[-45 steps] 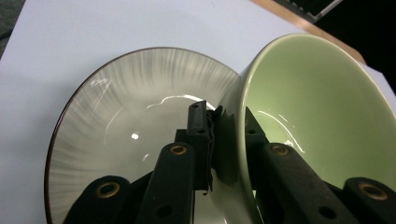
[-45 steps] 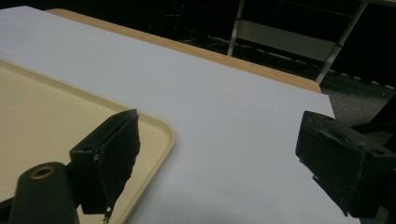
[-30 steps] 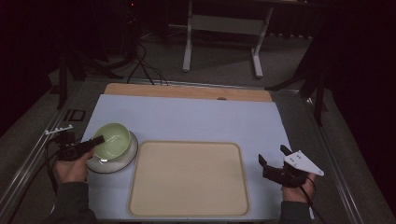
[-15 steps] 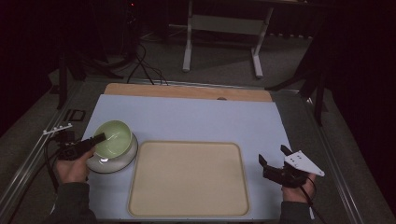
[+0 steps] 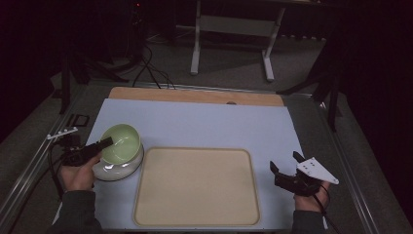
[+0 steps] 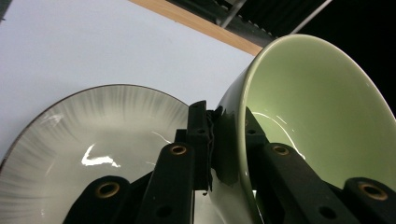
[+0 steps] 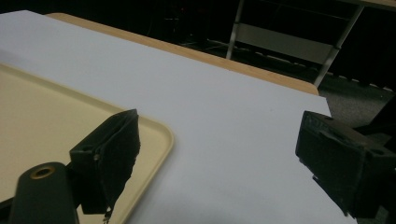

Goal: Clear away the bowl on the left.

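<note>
At 9 o'clock on tabletop: green bowl sits tilted in white plate, just left of tray.
Left gripper: fingers shut on bowl rim, wall between them.
Right gripper: at 4 o'clock, fingers wide apart, holding nothing.
Progress: grasp done; lift & move likely left, tray bare.
Vs 0.5 s ago: nothing visibly moved.
</note>
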Available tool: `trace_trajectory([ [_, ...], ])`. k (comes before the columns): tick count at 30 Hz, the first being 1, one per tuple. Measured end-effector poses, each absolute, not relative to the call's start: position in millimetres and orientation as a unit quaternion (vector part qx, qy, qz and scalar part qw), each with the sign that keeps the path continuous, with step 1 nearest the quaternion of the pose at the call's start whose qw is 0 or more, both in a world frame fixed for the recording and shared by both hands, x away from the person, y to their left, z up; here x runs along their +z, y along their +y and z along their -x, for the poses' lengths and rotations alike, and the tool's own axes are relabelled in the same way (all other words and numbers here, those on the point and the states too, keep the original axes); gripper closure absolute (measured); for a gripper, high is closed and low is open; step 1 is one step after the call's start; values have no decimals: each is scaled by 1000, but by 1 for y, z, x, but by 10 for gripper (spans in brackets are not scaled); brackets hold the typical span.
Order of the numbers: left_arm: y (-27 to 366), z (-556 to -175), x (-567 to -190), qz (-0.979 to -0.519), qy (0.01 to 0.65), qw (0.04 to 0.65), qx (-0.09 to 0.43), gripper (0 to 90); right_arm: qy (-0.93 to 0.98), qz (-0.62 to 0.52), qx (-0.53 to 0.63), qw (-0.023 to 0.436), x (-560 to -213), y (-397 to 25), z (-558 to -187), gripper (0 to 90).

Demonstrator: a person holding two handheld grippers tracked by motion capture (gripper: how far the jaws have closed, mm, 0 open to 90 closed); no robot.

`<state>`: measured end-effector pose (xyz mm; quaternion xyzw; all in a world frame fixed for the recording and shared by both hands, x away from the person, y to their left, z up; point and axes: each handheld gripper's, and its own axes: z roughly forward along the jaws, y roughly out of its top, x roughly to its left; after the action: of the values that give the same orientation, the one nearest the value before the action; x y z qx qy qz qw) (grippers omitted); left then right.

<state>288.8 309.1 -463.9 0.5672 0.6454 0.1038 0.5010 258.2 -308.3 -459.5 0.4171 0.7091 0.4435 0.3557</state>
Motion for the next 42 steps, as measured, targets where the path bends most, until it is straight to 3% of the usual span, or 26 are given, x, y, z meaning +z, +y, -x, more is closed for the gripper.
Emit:
trace_trajectory([
  [42, 264, -298, -459, -596, 616, 505, 100, 811, 706, -418, 445, 359, -459, -309, -258, 134],
])
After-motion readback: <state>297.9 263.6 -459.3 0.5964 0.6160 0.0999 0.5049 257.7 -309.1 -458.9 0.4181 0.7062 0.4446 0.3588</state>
